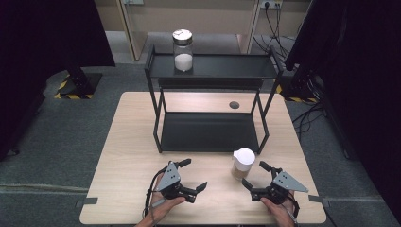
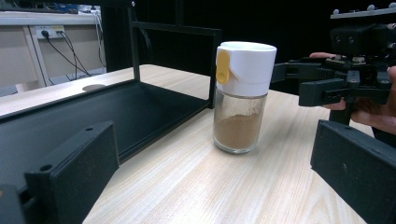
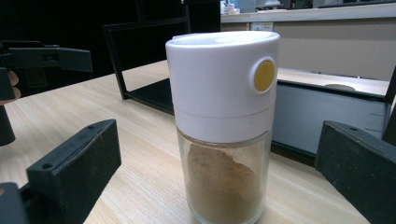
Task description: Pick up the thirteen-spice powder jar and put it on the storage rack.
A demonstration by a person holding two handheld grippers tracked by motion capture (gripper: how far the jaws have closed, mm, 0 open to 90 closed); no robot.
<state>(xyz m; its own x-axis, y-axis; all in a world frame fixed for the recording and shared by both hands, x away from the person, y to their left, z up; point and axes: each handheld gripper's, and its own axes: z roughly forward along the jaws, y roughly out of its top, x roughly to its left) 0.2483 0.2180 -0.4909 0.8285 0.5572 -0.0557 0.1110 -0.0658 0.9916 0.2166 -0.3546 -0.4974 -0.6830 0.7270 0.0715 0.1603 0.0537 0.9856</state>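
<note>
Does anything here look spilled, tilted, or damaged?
Nothing stands out. The spice jar stands upright on the table, lid closed, with no powder spilled around it. The jar on the shelf is upright too.

The spice jar [image 3: 223,126] at four o'clock on the table [image 1: 127,156] has a white cap, a yellow round button, clear glass and brown powder; the table is pale wood with a fine grain; the rack [image 1: 210,130] at twelve o'clock is black; the jar [image 1: 183,50] on its top shelf holds white powder under a silver lid; both grippers, left gripper [image 1: 193,174] and right gripper [image 1: 253,175], are black with grey plates.
</note>
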